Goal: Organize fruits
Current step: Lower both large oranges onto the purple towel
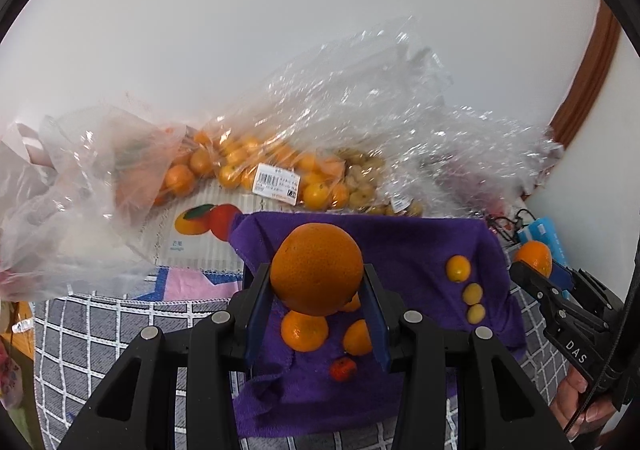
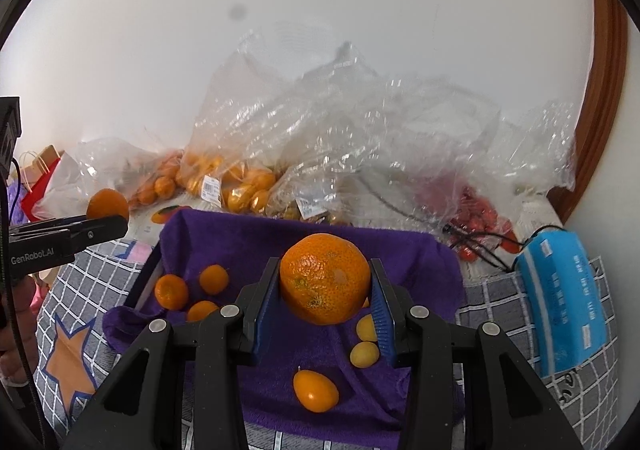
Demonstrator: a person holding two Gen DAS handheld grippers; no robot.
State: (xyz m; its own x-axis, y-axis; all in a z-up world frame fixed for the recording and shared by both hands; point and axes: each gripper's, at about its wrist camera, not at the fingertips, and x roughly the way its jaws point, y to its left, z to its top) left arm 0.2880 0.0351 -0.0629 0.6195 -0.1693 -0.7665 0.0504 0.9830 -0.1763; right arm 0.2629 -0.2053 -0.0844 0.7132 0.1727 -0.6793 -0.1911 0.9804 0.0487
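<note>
Between the blue-padded fingers of the left gripper sits a large orange, clamped from both sides and bulging above the fingertips; the jaws stand only as far apart as the fruit is wide. Below it, beneath and between the fingers, three small mandarins and one reddish small fruit lie on a purple cloth. Off to the right of the right finger, three little yellow kumquats lie in a line on the same cloth. The right gripper likewise grips a second large orange, its pads pressing on both flanks. Under and just beside its right finger lie the kumquats, with a larger oval orange fruit nearer the camera; the mandarins lie well to the left of its left finger. Beyond both sets of fingertips, clear plastic bags of fruit are heaped against the wall.
</note>
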